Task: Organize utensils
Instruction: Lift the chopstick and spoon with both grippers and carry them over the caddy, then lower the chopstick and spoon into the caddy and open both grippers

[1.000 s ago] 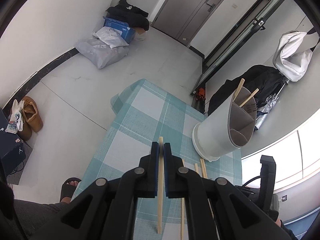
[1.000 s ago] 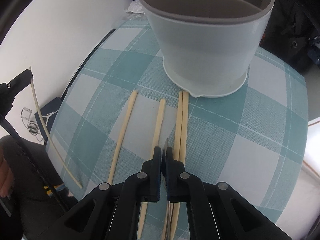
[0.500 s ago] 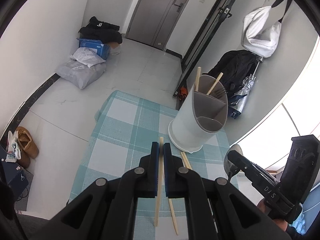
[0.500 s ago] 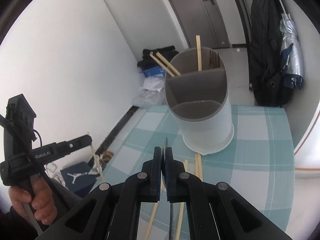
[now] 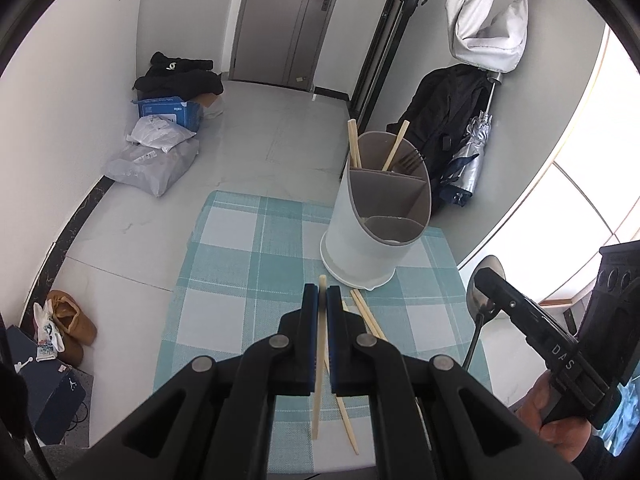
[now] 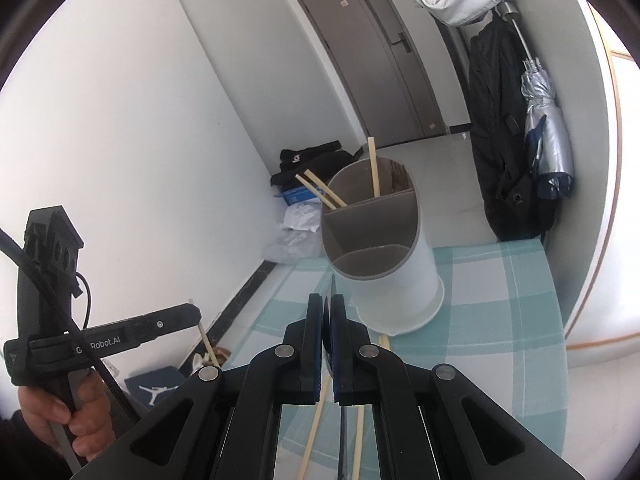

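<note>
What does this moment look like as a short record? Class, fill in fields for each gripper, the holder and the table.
left gripper: shut on a chopstick
right gripper: shut on a spoon
utensil holder: upright on the checked tablecloth
holder contents: standing chopsticks and a fork at the far side
left on cloth: loose chopsticks beside the holder's base

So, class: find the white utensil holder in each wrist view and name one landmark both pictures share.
Left wrist view: utensil holder stands right of centre on the checked cloth, beyond the left gripper.
Right wrist view: it stands at centre, just beyond the right gripper.
Shared landmark: the grey door.
</note>
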A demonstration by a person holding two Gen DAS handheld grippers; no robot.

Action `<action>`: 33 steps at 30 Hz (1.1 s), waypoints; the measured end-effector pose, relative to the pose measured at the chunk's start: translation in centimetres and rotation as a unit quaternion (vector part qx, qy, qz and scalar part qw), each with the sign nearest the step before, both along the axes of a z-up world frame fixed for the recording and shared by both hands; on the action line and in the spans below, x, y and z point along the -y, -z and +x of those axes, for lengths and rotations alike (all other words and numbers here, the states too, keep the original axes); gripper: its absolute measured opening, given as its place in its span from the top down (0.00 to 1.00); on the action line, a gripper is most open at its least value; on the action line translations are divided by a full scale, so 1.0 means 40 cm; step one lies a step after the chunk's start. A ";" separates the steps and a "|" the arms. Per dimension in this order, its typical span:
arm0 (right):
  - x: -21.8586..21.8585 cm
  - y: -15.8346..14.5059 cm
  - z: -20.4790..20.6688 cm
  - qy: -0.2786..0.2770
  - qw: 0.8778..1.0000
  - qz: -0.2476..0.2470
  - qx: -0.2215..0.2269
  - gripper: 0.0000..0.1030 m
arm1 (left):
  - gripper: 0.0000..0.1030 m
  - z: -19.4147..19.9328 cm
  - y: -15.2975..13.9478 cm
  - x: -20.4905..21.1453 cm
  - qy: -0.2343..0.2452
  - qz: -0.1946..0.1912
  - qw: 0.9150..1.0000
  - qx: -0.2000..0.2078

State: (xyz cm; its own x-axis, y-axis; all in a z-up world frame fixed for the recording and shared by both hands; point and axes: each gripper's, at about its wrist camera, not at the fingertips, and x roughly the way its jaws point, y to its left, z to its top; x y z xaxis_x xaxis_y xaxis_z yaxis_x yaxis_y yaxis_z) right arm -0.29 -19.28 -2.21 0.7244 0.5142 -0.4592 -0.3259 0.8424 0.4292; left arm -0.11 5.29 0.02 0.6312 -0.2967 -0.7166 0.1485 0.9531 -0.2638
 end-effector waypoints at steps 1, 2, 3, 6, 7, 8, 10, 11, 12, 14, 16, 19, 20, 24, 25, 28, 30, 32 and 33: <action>0.004 0.000 0.002 0.000 1.000 0.005 0.001 0.97 | 0.99 0.003 -0.001 0.008 0.002 0.008 1.000 -0.003; 0.006 -0.002 0.002 0.002 1.000 0.006 0.003 0.97 | 0.99 0.006 -0.002 0.016 0.004 0.017 1.000 -0.004; 0.008 -0.003 0.003 0.003 1.000 0.008 0.005 0.97 | 0.99 0.007 -0.006 0.021 0.008 0.023 1.000 -0.002; 0.010 -0.008 0.005 0.008 1.000 0.012 0.012 0.97 | 0.99 0.005 -0.017 0.039 0.025 0.028 0.999 0.003; 0.012 -0.012 0.006 0.010 1.000 0.014 0.016 0.97 | 0.99 0.006 -0.023 0.045 0.030 0.027 0.999 0.004; 0.015 -0.018 0.005 0.011 1.000 0.015 0.019 0.97 | 0.99 0.008 -0.030 0.048 0.035 0.024 0.999 0.004; 0.022 -0.031 0.009 0.015 0.999 0.021 0.024 0.97 | 0.99 0.017 -0.050 0.053 0.045 0.015 0.999 0.006; 0.025 -0.038 0.012 0.017 0.999 0.022 0.027 0.97 | 0.99 0.022 -0.059 0.057 0.052 0.010 0.999 0.006; 0.028 -0.046 0.015 0.019 0.999 0.021 0.032 0.97 | 0.99 0.027 -0.070 0.061 0.061 0.005 0.998 0.006; 0.035 -0.064 0.021 0.022 0.999 0.022 0.041 0.97 | 0.99 0.045 -0.093 0.071 0.074 -0.001 0.997 0.005; 0.043 -0.085 0.032 0.027 0.998 0.023 0.050 0.97 | 0.99 0.067 -0.119 0.081 0.083 -0.007 0.997 0.004; 0.055 -0.127 0.061 0.034 0.997 0.021 0.066 0.97 | 0.99 0.096 -0.172 0.092 0.095 -0.018 0.995 0.017; 0.058 -0.142 0.072 0.036 0.996 0.020 0.073 0.97 | 0.99 0.106 -0.195 0.096 0.097 -0.019 0.995 0.025; 0.069 -0.215 0.131 0.059 0.992 0.009 0.115 0.97 | 0.99 0.165 -0.279 0.106 0.108 -0.038 0.992 0.050; 0.071 -0.233 0.150 0.064 0.990 0.010 0.123 0.97 | 0.99 0.184 -0.302 0.108 0.111 -0.041 0.991 0.059; 0.074 -0.277 0.219 0.066 0.988 0.020 0.140 0.97 | 0.99 0.244 -0.344 0.118 0.114 -0.044 0.990 0.073; 0.073 -0.294 0.267 0.067 0.987 0.025 0.145 0.97 | 0.99 0.287 -0.365 0.123 0.114 -0.048 0.989 0.078; 0.073 -0.303 0.321 0.073 0.986 0.033 0.145 0.97 | 0.99 0.321 -0.374 0.125 0.113 -0.043 0.989 0.084; 0.076 -0.303 0.342 0.077 0.986 0.035 0.145 0.97 | 0.99 0.333 -0.375 0.123 0.114 -0.042 0.989 0.087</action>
